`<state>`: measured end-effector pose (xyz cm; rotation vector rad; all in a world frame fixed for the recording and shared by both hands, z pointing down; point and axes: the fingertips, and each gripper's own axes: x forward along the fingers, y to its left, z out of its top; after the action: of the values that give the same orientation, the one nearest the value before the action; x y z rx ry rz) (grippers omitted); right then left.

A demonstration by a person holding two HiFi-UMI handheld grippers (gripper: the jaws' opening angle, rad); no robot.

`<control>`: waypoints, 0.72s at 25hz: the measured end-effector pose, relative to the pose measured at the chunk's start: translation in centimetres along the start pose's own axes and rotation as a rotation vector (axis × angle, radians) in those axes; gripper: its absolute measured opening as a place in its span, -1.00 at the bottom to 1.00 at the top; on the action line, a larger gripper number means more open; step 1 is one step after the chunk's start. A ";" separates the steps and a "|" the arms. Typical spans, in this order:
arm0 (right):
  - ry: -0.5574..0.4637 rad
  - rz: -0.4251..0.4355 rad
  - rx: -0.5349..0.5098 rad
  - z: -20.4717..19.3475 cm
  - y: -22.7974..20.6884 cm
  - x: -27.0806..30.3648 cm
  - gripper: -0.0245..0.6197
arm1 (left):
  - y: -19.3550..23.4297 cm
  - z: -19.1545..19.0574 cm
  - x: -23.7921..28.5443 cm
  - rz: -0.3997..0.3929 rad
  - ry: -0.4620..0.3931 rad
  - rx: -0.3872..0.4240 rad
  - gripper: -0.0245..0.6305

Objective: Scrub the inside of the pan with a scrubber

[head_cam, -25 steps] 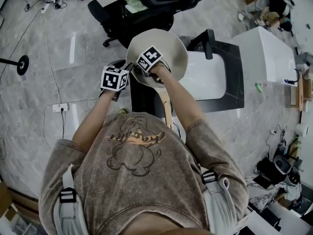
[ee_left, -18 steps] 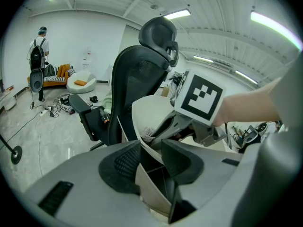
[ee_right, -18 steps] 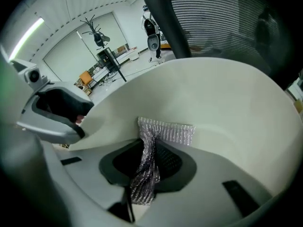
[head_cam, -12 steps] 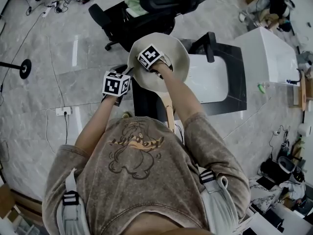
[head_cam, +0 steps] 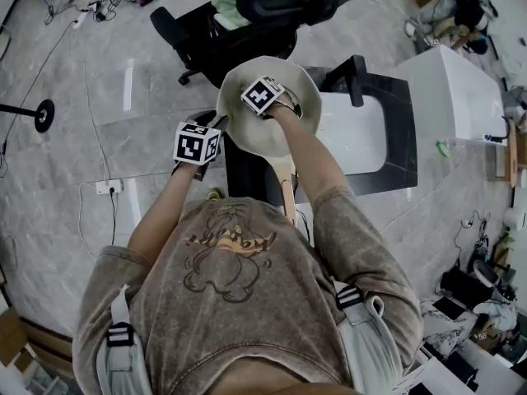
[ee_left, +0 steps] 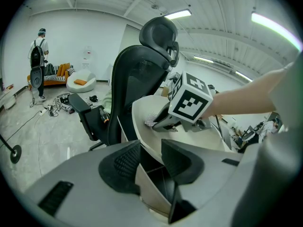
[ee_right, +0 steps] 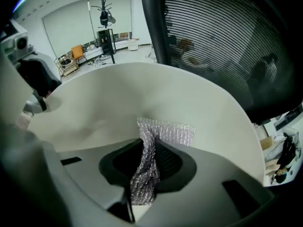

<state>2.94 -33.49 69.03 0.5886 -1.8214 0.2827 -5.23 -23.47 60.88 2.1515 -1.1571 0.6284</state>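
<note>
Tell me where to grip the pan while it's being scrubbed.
Probably the rim of the pan on the left, approached from the left, as the left gripper does now. The wall is thin enough to sit between the jaws, leaving the inside free for the right gripper and scrubber.

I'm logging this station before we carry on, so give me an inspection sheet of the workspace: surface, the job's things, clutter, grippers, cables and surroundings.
Surface: white-topped table with a dark rim, beneath the pan.
Job's things: cream pan held tilted in the air; silver scrubber lying against its inner wall.
Clutter: nothing seen on the table.
Grippers: left gripper shut on the pan's rim; right gripper shut on the scrubber, inside the pan.
Cables: a cable and a power strip on the floor at the left.
Surroundings: black office chair beyond the pan; white cabinet at the right; a person standing far off.
</note>
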 end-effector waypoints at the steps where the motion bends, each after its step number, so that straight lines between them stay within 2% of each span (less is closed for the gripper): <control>1: 0.008 -0.010 -0.018 -0.2 -0.2 0.0 -0.64 | 0.0 0.0 0.0 0.000 0.000 0.000 -0.47; 4: 0.007 -0.018 -0.044 -0.5 -0.6 0.1 -0.64 | 0.0 0.0 -0.1 -0.001 0.000 0.000 -0.47; 8: 0.000 -0.025 -0.013 -0.9 -1.1 -0.2 -0.64 | 0.0 -0.1 -0.2 -0.006 -0.002 -0.003 -0.47; 11: 0.052 -0.065 0.014 -2.2 -1.9 -0.9 -0.64 | 0.1 0.0 -0.4 -0.007 -0.002 -0.004 -0.47; 18: 0.042 -0.050 0.063 -3.6 -1.5 -1.1 -0.64 | 0.1 0.0 -0.2 -0.008 0.009 -0.002 -0.47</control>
<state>6.93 -32.79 69.04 0.6664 -1.7604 0.3169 -5.39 -23.39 60.79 2.1484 -1.1432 0.6326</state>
